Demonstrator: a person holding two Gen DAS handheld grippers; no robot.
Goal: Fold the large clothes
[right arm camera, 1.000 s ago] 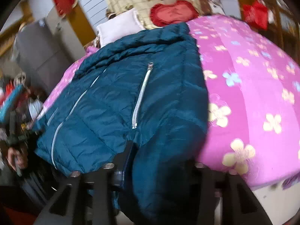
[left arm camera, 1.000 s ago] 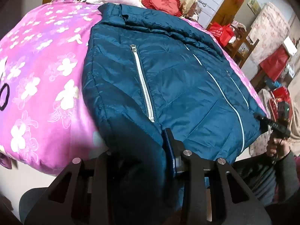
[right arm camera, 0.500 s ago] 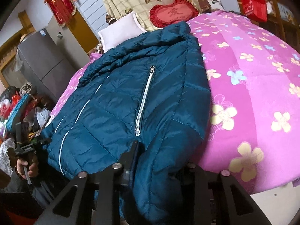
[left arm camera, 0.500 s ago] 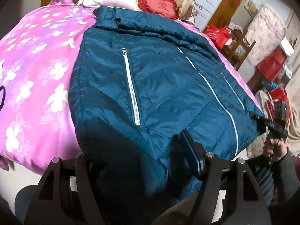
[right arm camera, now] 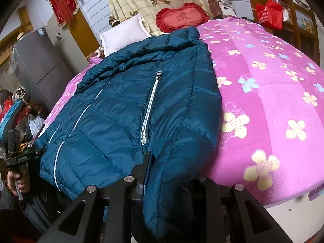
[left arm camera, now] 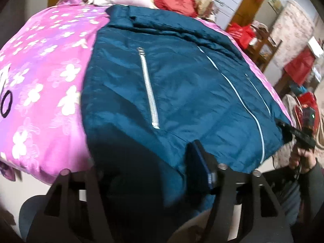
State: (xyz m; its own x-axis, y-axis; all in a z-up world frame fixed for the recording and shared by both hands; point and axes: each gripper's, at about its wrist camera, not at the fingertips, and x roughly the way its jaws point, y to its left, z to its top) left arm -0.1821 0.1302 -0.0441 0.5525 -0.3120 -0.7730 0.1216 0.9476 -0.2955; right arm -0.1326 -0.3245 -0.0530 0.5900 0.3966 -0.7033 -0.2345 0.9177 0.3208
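A dark teal puffer jacket [left arm camera: 182, 93] lies front-up on the pink flowered bedspread [left arm camera: 40, 85], collar towards the pillows, with silver pocket zips. My left gripper [left arm camera: 141, 168] is at the near hem. Its jaws stand wide and are closing slightly, with hem fabric lying loosely between them and the left finger hidden under cloth. In the right wrist view the jacket [right arm camera: 125, 109] hangs over the near bed edge. My right gripper [right arm camera: 170, 172] is shut on a bunched fold of the hem, its right finger buried in fabric. Each view shows the other gripper held in a hand [left arm camera: 303, 156] [right arm camera: 16, 180] at the jacket's side.
A red heart cushion [right arm camera: 182, 18] and a white pillow [right arm camera: 123, 34] lie at the head of the bed. A grey fridge [right arm camera: 38, 62] and cluttered bags stand to the left, with red bags and wooden shelves [left arm camera: 261, 44] beside the bed. Bedspread [right arm camera: 273, 101] lies bare beside the jacket.
The left jaws have spread from a narrow hold on the hem to wide apart. The right jaws have drawn closer together on the hem fold. Neither hand has shifted much.
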